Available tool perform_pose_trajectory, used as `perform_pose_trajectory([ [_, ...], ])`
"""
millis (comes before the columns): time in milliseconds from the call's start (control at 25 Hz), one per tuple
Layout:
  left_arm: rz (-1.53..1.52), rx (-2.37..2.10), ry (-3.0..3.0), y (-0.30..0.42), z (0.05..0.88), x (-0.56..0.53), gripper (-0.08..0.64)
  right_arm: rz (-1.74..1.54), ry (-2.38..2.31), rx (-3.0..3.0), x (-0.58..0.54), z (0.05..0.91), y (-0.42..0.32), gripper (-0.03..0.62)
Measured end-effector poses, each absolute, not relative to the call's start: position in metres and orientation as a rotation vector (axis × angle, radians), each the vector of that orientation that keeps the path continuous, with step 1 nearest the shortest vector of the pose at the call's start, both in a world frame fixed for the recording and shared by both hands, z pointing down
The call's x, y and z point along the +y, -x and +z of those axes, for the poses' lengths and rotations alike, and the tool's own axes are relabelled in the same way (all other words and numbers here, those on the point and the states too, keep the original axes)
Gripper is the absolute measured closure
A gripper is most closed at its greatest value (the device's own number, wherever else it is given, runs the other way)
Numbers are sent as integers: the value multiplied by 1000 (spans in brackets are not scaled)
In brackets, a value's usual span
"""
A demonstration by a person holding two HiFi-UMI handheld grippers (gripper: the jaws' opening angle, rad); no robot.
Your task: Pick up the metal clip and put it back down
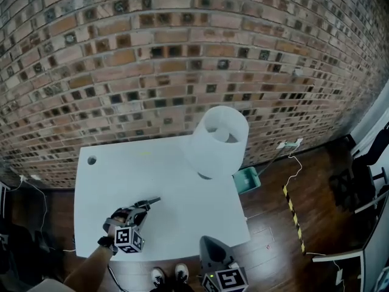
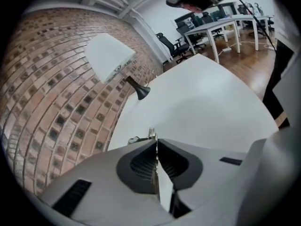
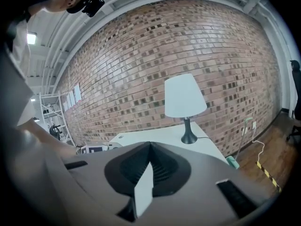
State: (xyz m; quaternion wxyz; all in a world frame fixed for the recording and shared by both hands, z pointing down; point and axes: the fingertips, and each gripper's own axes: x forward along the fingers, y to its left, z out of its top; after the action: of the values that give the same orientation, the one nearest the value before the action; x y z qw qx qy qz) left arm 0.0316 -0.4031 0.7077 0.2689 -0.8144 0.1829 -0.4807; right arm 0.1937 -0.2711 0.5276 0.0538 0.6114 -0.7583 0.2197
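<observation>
My left gripper [image 1: 146, 204] is over the front left part of the white table [image 1: 182, 224] and is shut on the metal clip [image 1: 155, 200]. In the left gripper view the thin clip [image 2: 151, 134] sticks out past the closed jaws, with a small wire loop at its left. I cannot tell whether the clip touches the tabletop. My right gripper [image 1: 214, 254] hangs below the table's front edge, off to the right of the left one. In its own view the right gripper [image 3: 150, 146] is shut with nothing between its pads.
A lamp with a white shade [image 1: 217, 140] stands at the table's far right corner. A cable hole [image 1: 92, 160] is at the far left corner. A teal bin [image 1: 247, 179] and striped tape [image 1: 293, 215] are on the wooden floor at right. A brick wall lies behind.
</observation>
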Motion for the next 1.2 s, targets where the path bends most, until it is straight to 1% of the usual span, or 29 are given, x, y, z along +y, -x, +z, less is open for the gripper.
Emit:
perform_pose_trajectory([
  [280,-1303,463,2190,-33,729,-399,552,681,-1845,-2307,-278,532,-193,612],
  [600,-1349,421,2099,-34,745,-395,526,725,-1858,-2281,-277,540,-197,612],
  [840,-1412,366,2110,-37,760,-383,489,736,-1847,-2280,-276,547,-193,612],
  [1080,-1427,309,2122,-26,773,-367,474,743,-1839,-2282,-273,545,-186,612],
  [1120,-1424,306,2145,-25,773,-362,467,743,-1837,-2283,-272,545,-184,612],
  [1160,-1418,311,2178,-26,771,-358,438,742,-1835,-2285,-272,545,-182,612],
  [1200,-1410,325,2205,-26,768,-355,423,740,-1833,-2288,-271,545,-180,612],
])
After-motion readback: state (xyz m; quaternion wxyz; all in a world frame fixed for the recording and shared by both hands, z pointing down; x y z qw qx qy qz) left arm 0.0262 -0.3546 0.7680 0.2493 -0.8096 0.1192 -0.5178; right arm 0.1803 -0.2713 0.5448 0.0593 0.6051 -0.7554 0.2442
